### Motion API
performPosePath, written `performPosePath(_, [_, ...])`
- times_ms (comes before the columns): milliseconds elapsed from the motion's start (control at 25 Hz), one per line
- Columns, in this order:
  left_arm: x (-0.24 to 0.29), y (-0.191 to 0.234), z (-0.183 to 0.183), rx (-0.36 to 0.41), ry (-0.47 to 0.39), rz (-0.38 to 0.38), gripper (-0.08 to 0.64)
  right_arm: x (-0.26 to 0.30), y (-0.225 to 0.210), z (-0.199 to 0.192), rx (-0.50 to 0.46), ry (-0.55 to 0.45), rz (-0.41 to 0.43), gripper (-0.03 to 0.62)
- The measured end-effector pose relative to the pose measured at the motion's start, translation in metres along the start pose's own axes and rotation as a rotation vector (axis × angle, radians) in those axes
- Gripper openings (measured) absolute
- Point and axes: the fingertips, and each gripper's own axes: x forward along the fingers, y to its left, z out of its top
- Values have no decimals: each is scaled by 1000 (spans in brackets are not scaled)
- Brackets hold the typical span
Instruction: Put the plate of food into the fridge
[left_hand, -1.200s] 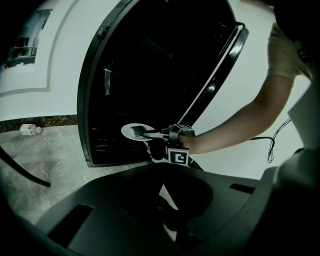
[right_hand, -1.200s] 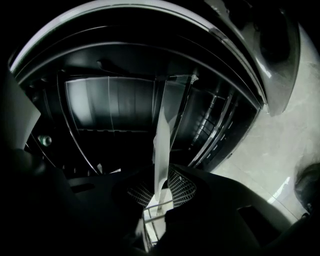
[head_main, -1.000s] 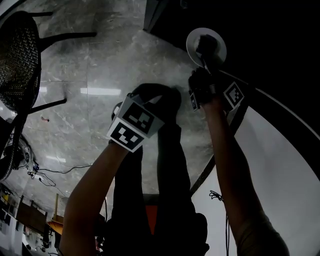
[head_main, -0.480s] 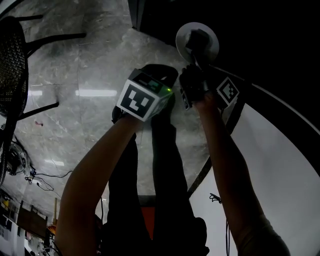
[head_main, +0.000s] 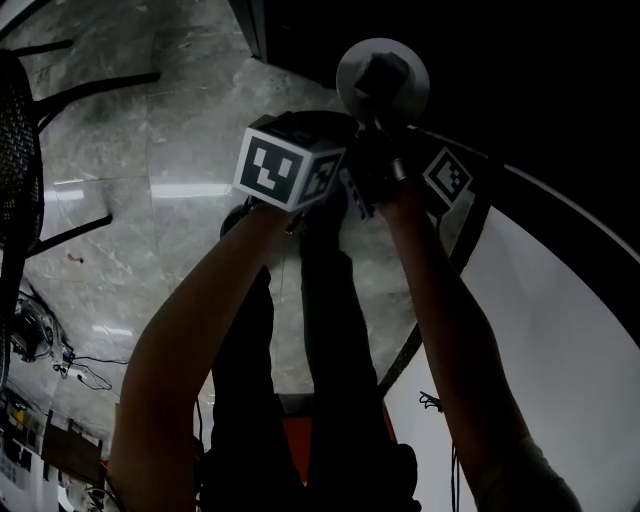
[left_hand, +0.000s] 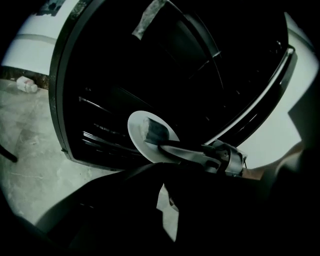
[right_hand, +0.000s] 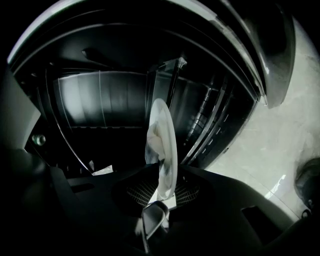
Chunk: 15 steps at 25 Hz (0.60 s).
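Fridge open, dark inside. Marble floor below, chair at left. Plate nearer the opening than a second ago, not yet on a shelf, clamped at rim by right hand-held gripper. Left hand-held gripper raised alongside, narrowly parted, empty. Food on plate.

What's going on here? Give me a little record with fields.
Right tool: shut on the rim of the plate
Plate: white, in front of the fridge
Food: pale lump on the plate
Left tool: holds nothing, jaws slightly apart
Fridge: open, dark inside
Floor: grey stone tiles
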Motion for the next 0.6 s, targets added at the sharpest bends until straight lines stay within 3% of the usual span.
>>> performPosePath(80, [3,2,0,7,8,3,11,4,0,0,-6,8,0,57])
performPosePath(240, [7,1,-2,-102,-17,-41,11,8,-2,0,-8,31,-8,61])
performPosePath(600, [20,6,-3,-183,-30,-59,11,12,-1,3,-23,38,-30,66])
